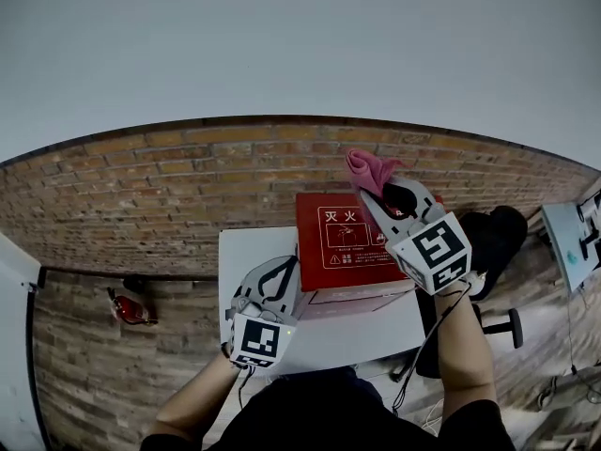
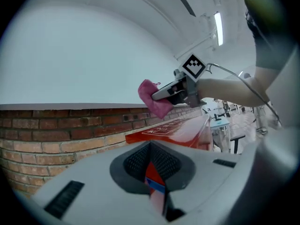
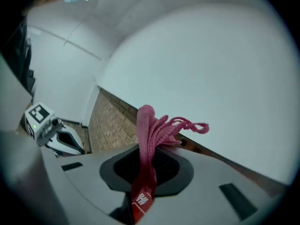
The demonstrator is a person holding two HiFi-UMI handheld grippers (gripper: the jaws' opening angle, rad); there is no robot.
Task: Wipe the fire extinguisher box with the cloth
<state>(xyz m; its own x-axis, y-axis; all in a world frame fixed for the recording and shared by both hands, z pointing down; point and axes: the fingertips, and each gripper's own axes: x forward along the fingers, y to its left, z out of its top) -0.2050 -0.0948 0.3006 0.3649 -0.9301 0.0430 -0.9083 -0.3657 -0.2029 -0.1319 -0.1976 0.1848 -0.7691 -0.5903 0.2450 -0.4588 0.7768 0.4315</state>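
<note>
Pink cloth [image 1: 369,170]: soft, fuzzy knit, matt, with loose looped strands at one end. Fire extinguisher box [image 1: 346,242]: hard red lid, smooth and glossy, a pale sheen across it and white print on top; near wall paler, also shiny. Bench [image 1: 246,261] beneath: smooth white top, matt. Right tongs [image 1: 376,194] and left tongs [image 1: 285,272]: smooth grey plastic shells, matt, with black finely ribbed pads inside. Brick wall [image 1: 169,191] on the far side: rough, matt, red-brown, with pale gritty mortar lines. Upper wall [image 1: 282,45] above it: smooth, matt, white-painted.

pink cloth [image 1: 366,169], red box [image 1: 317,248], brown brick wall [image 1: 169,191]
</note>
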